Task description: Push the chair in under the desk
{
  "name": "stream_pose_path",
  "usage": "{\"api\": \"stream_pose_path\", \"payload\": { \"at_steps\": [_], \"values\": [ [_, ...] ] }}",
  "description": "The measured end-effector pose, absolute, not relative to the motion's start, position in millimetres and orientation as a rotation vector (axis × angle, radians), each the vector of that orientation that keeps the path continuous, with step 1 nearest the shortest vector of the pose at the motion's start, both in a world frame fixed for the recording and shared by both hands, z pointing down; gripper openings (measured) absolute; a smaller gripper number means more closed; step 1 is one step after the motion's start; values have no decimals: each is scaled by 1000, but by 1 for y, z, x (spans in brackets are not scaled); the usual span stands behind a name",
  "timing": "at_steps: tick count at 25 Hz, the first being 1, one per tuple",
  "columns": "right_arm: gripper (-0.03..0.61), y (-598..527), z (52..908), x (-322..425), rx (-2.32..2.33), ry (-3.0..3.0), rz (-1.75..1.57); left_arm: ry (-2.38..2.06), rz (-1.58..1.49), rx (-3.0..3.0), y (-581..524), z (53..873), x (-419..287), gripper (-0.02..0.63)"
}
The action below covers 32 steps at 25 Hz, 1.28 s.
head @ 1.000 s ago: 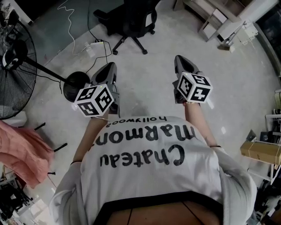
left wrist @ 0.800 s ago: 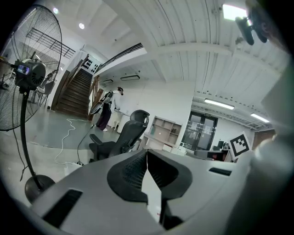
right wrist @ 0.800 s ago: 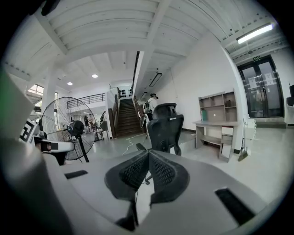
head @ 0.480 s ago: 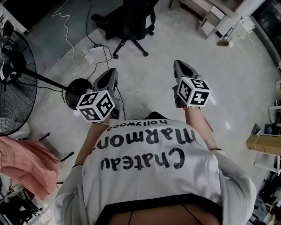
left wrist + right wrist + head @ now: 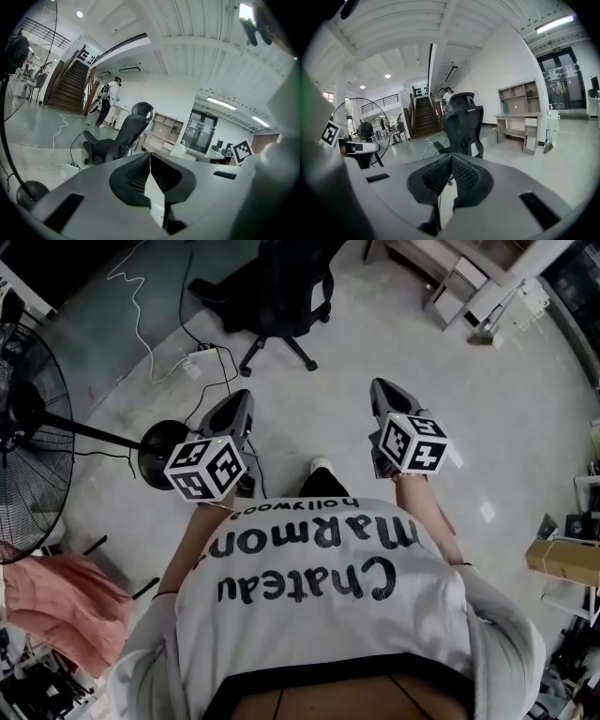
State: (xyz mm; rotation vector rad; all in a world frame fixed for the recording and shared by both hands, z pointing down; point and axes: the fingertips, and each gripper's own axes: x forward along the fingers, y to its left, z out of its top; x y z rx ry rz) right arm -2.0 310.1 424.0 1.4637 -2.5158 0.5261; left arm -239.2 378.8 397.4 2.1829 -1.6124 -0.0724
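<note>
Since a second ago a white shoe tip [image 5: 321, 465] has come into sight between the two grippers, and the black mesh-backed office chair on castors [image 5: 281, 292] has slid nearer the top edge of the head view. The chair stands on the pale grey floor [image 5: 337, 362], well apart from the pale wooden desk with open shelves [image 5: 450, 282] to its right and well ahead of both grippers. The left gripper [image 5: 239, 399] and the right gripper [image 5: 382, 390] hover side by side before the person's white printed shirt [image 5: 319, 606], each with its jaws pressed together on nothing. At the left stands a black wire-caged pedestal fan [image 5: 28, 427], with a pink cloth [image 5: 66, 601] below it
</note>
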Motion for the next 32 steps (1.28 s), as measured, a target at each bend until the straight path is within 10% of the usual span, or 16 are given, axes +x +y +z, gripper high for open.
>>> {"api": "stream_pose_path", "payload": {
  "at_steps": [32],
  "values": [
    [8,-21,412,0,1323,-2599,526,-1706,-129,2147,68,378,-219,18]
  ]
}}
